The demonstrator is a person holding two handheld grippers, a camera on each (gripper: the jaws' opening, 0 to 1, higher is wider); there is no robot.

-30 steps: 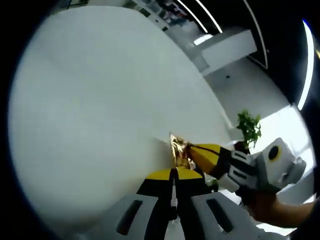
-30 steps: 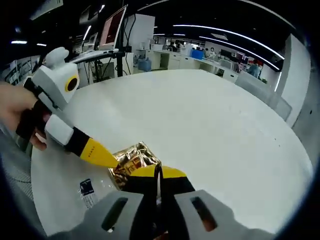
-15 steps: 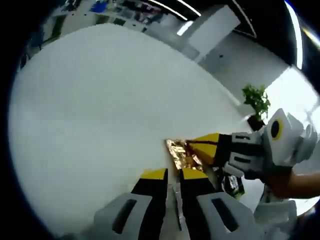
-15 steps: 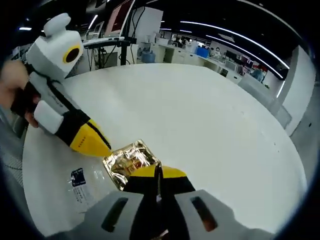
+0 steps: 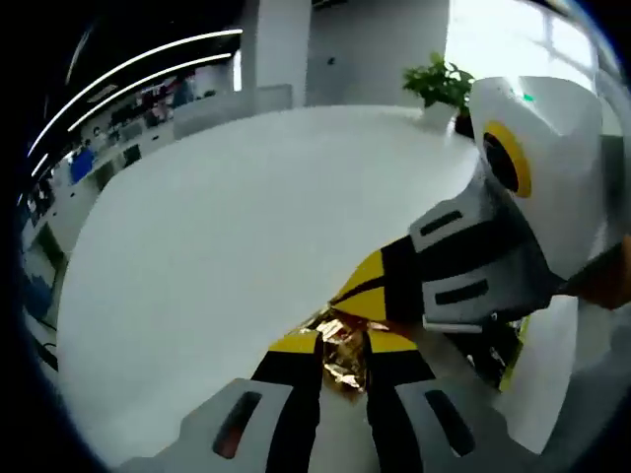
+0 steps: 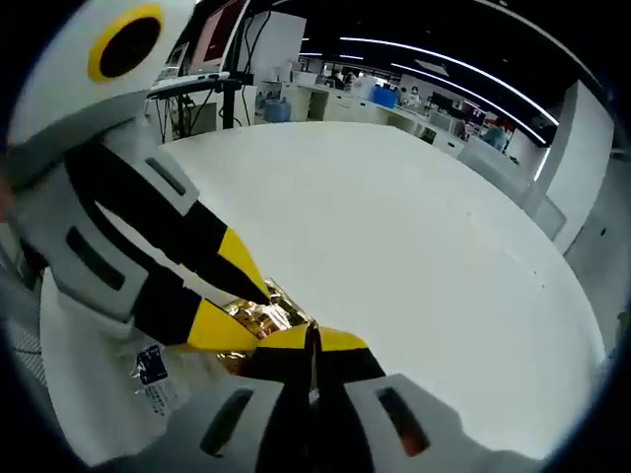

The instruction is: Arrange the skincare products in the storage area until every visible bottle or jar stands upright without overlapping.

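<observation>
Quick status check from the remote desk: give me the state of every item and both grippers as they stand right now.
left gripper: jaws apart, around the gold foil packet.
right gripper: jaws pressed together at the gold foil packet's edge; cannot tell whether they pinch it.
gold foil packet: crumpled, lying on the white table, between both grippers' tips.
clear wrapper with printed label: lying flat on the table beside the packet.

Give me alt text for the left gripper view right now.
The left gripper reaches with open jaws around a crinkled gold foil packet on a white table. The right gripper comes in from the right, its yellow tips at the same packet. A potted plant stands at the table's far edge.
</observation>
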